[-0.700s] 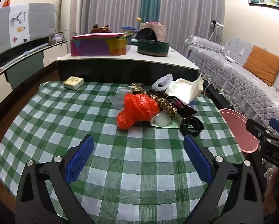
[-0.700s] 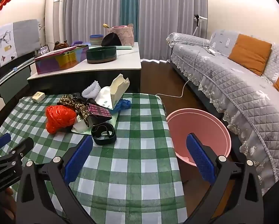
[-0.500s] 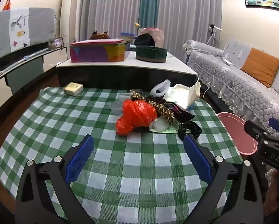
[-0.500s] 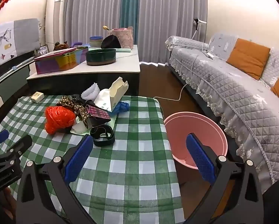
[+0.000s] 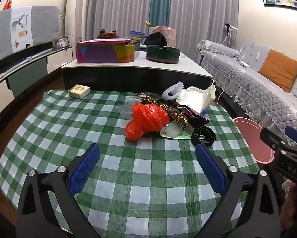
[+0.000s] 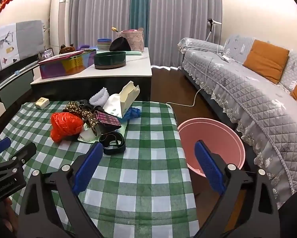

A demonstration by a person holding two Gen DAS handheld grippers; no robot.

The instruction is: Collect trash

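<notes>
- Left gripper: hovering over the checked tablecloth, jaws spread, gripping nothing.
- Right gripper: likewise gaping, empty.
- Trash pile: lying at twelve o'clock.
- Pink bin: standing at three o'clock, beside the table.

Checked table bears trash pile, perhaps soap.

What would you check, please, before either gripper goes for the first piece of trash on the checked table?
1. Left gripper open and empty: ok.
2. Right gripper open and empty: ok.
3. Pink bin beside the table's right edge, mouth unobstructed: ok.
4. Red plastic bag at the pile's near left, free of other trash on its near side: ok.
5. Black band lying loose at the pile's near edge: ok.
6. Whether the patterned ribbon is tangled with the items beneath it: cannot tell.
</notes>
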